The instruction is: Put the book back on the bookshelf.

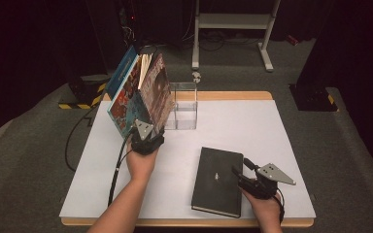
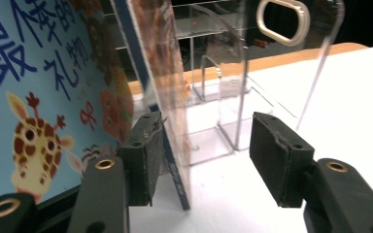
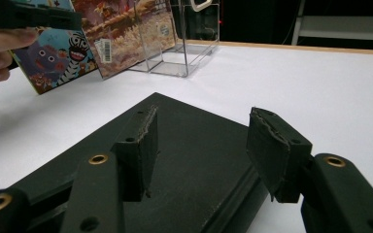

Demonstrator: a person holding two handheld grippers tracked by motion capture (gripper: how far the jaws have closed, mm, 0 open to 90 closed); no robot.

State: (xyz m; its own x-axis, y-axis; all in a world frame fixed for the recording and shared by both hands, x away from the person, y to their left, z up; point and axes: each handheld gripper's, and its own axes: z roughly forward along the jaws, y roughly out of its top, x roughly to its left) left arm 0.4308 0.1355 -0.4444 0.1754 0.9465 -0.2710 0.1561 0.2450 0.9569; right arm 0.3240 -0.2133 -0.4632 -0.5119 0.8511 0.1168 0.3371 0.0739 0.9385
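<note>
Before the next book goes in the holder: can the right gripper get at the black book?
Probably yes. The right gripper hovers at the edge of the black book, which lies flat with nothing on it; its jaws stand open, not gripping.

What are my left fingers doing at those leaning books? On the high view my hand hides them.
Observer: In the left gripper view the left gripper is open. The brown-cover book has its edge between the fingers, close to one; the other finger is well clear of it.
Operator: Which book is outside the fingers?
Observer: The blue book, with a spotted giraffe and blue characters on its cover.
Operator: And my right side?
Observer: In the right gripper view the right gripper is open, its fingers over the cover of the black book near one edge, not gripping it.
</note>
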